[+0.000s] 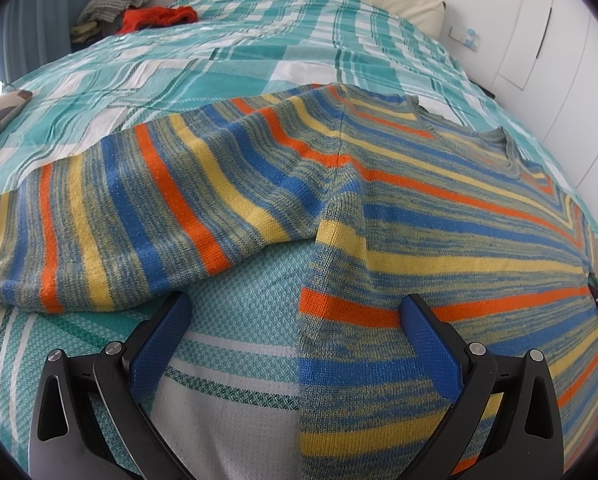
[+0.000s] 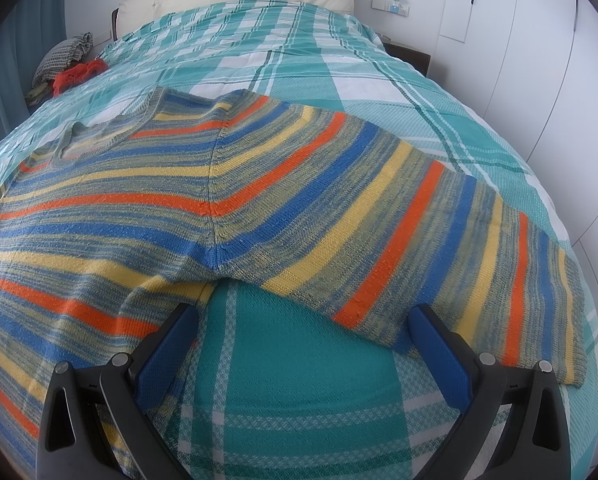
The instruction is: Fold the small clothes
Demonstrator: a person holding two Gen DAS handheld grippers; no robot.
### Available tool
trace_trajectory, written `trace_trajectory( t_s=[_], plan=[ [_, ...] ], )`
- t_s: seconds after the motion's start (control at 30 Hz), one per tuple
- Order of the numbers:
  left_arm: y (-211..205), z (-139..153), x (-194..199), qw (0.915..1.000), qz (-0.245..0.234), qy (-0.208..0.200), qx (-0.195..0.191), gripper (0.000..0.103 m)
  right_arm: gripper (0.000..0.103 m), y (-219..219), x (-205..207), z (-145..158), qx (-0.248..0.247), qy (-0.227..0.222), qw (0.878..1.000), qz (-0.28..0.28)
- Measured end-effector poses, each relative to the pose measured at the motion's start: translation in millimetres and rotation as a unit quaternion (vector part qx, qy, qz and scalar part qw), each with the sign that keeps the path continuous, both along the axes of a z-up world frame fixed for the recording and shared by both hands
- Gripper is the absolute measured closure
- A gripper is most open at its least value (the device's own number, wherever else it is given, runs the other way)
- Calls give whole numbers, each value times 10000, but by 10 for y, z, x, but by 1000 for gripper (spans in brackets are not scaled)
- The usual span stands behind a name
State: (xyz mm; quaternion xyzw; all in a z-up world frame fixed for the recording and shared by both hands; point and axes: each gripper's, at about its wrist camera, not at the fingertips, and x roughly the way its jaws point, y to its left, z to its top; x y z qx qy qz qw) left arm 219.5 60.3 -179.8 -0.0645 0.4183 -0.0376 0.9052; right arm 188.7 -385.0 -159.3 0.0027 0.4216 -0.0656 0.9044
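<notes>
Here, the left gripper (image 1: 295,312) and right gripper (image 2: 305,320) are hovering spread wide, holding nothing, each just short of an armpit of the striped sweater (image 1: 439,220) lying flat on the bedspread (image 2: 307,360); beyond, sleeves are reaching outward. Pinching bedspread too could drag everything.

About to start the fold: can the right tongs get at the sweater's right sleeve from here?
Probably yes. The right tongs are open, and the sleeve lies flat on the bedspread just ahead, uncovered.
</notes>
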Motion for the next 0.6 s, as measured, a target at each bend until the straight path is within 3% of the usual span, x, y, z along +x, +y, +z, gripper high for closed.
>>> trace_trajectory(
  t_s=[0.6],
  plan=[
    [4,12,-4,10000,3,-5,-8,0,0,2,0,2,1,1,10000,-1]
  ],
)
